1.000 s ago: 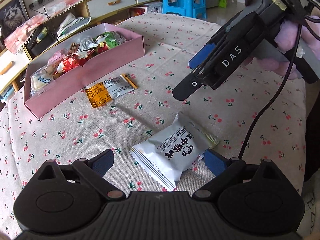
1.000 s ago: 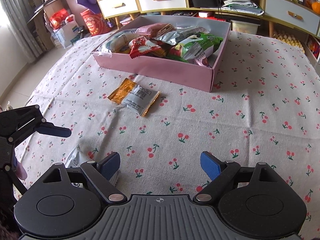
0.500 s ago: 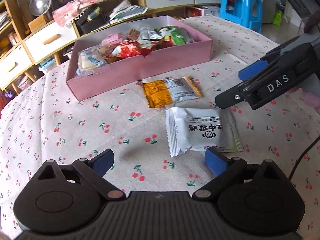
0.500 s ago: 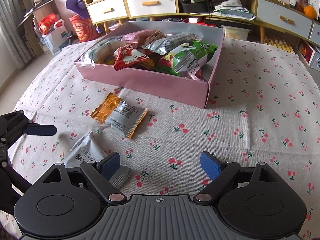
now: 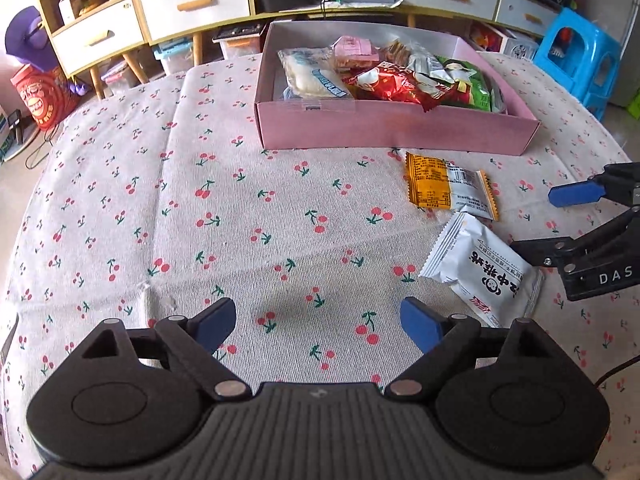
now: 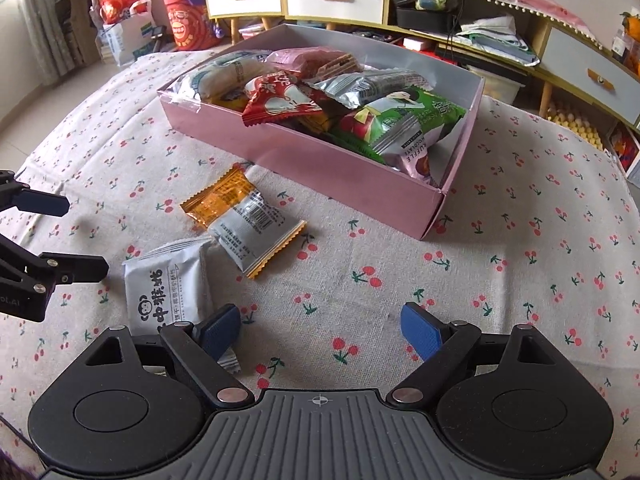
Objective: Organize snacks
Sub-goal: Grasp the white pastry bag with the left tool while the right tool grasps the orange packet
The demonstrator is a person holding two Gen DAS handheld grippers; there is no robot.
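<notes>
A white snack packet with black characters (image 5: pixel 482 270) lies on the cherry-print tablecloth, also in the right wrist view (image 6: pixel 170 294). An orange-and-silver packet (image 5: pixel 448 186) lies just beyond it (image 6: pixel 244 222), in front of the pink box (image 5: pixel 396 132) that holds several snacks (image 6: pixel 320 152). My left gripper (image 5: pixel 318 322) is open and empty, left of the white packet. My right gripper (image 6: pixel 320 330) is open and empty; its left finger sits over the white packet's near edge. Each gripper shows at the side of the other's view.
The round table's cloth (image 5: pixel 240 220) stretches left of the packets. Low cabinets with drawers (image 5: pixel 192 4) stand behind the table. A blue plastic stool (image 5: pixel 580 56) stands at the right. A red bag (image 6: pixel 188 24) and clutter sit on the floor.
My left gripper has swung left and back, so the white packet now lies at its right. My right gripper has moved forward and left toward the packets. Both stayed open.
</notes>
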